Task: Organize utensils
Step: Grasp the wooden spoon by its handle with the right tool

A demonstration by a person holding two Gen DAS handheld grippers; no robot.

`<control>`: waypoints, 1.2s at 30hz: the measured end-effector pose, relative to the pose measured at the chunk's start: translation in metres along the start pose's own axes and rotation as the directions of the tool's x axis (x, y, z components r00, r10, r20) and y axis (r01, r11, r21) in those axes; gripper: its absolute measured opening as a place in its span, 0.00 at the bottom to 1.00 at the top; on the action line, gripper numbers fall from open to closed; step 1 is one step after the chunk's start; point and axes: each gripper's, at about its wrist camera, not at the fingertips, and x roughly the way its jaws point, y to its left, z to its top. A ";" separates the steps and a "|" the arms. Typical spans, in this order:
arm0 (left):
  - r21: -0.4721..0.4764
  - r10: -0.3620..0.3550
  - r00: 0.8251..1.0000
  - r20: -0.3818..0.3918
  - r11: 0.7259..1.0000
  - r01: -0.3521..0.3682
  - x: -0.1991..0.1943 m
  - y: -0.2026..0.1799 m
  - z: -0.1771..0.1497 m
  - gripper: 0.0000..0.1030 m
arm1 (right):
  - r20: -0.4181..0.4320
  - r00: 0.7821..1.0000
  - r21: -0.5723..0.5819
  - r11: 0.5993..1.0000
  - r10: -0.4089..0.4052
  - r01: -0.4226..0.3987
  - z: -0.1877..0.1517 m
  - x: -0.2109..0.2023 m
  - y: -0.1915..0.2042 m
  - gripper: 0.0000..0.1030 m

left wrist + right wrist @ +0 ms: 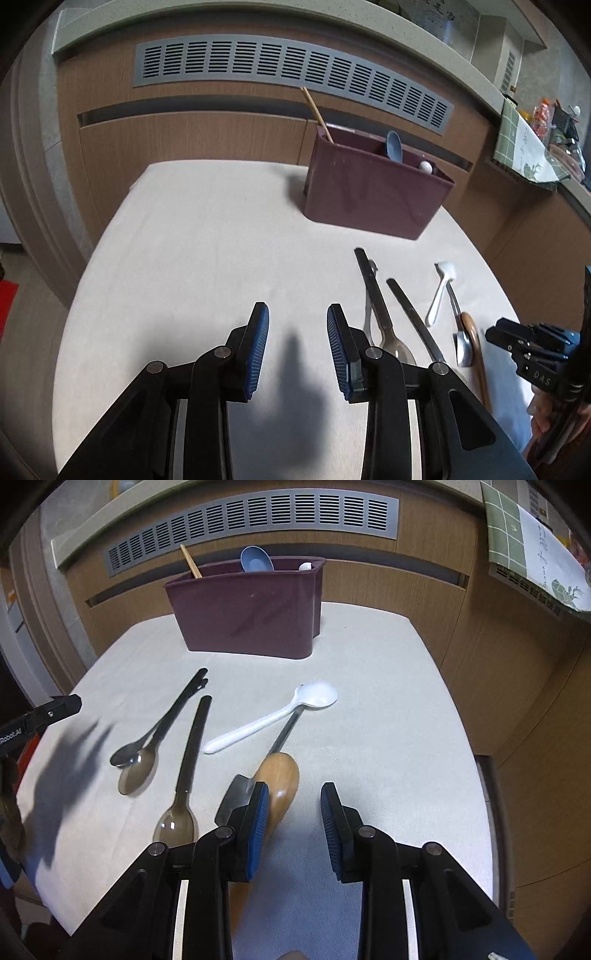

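A maroon utensil holder (251, 609) stands at the table's far side, also in the left wrist view (373, 188); it holds a blue spoon (255, 559), a wooden stick (190, 562) and a white utensil. Loose on the cloth lie a white spoon (273, 716), a wooden spoon (279, 786), a metal spoon (236, 801), two smoky spoons with black handles (184, 771) and a dark spoon (125, 755). My right gripper (291, 794) is open, low over the wooden spoon. My left gripper (297, 314) is open and empty over bare cloth, left of the utensils.
The table (192, 229) has a pale cloth and ends near wooden cabinets (184, 140) with a grey vent. A counter with a green checked cloth (517, 144) and clutter is at the right. The right gripper's body shows in the left wrist view (532, 350).
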 end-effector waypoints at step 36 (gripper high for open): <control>0.185 -0.155 0.974 -0.167 0.965 0.186 0.019 -0.083 -0.038 0.34 | 0.035 0.999 0.110 0.994 -0.010 0.006 -0.006 0.004 -0.034 0.11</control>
